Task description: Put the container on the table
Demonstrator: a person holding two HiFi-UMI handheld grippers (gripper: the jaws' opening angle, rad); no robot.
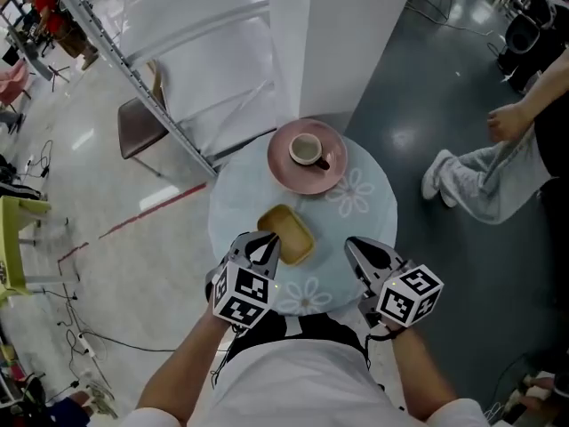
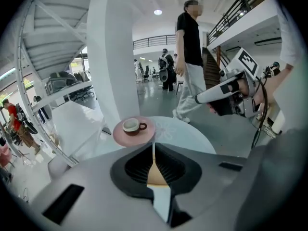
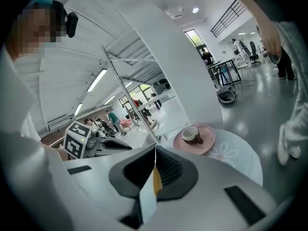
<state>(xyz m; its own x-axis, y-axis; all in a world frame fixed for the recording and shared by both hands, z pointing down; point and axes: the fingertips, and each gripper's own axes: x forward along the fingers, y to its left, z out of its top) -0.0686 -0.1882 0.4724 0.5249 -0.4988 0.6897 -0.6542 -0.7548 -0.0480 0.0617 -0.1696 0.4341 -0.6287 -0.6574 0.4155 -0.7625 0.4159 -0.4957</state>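
Observation:
A small yellow rectangular container (image 1: 286,234) lies on the round table (image 1: 364,229), which has a pale blue flowered cloth. My left gripper (image 1: 266,245) hovers at the container's near left corner with its jaws shut and nothing between them; touching or apart is unclear. In the left gripper view a sliver of the container (image 2: 156,177) shows below the left gripper (image 2: 153,146). My right gripper (image 1: 356,249) hangs over the table's near right, shut and empty. The right gripper (image 3: 155,150) also shows a strip of the container (image 3: 157,182).
A pink plate (image 1: 283,174) with a brown cup (image 1: 307,150) sits at the table's far side. A white column (image 1: 329,43) stands just behind the table, a brown chair (image 1: 142,127) and a slanted metal frame to the left. A person (image 1: 498,167) stands at the right.

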